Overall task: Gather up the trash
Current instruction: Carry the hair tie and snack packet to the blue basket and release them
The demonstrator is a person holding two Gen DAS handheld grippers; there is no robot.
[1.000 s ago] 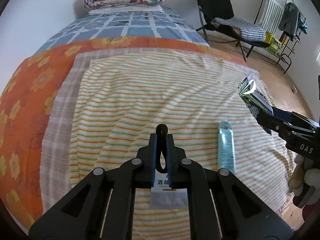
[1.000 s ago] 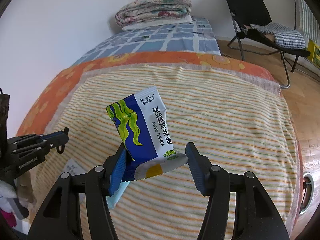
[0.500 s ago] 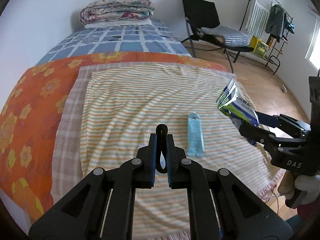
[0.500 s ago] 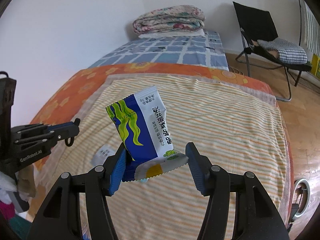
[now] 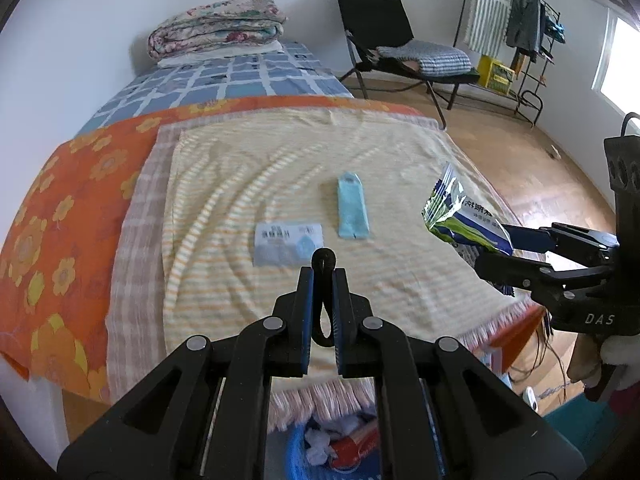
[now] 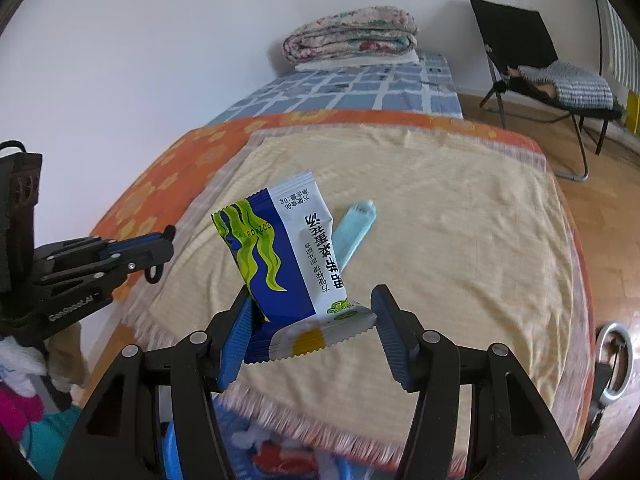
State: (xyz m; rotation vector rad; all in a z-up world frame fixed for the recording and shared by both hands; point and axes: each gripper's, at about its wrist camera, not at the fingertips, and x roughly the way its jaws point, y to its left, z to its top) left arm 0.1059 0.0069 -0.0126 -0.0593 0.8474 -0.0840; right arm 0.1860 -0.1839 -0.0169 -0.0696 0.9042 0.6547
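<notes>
While both claws hang past the bed's foot edge, trash is held over the bin.
Right claw point(image 6: 310, 330) pinches a blue-green snack wrapper point(image 6: 286, 256) by its bottom seam, upright, clear of the bed point(image 5: 400, 296). Left claw point(image 5: 323, 280) is pressed together on a thin black loop point(image 5: 323, 258), likely a bag handle. Blue bin point(image 5: 296, 456) sits below, so a drop looks next. Light-blue sachet point(image 5: 352, 212) and white wipe packet point(image 5: 288, 242) lie on the striped blanket, uncollected.

Both grippers have drawn back from the bed toward its fringed near edge. The white wipe packet point(image 5: 289, 243) and pale blue sachet point(image 5: 352, 211) now lie farther off, and a blue trash basket point(image 5: 298, 454) has appeared below.
</notes>
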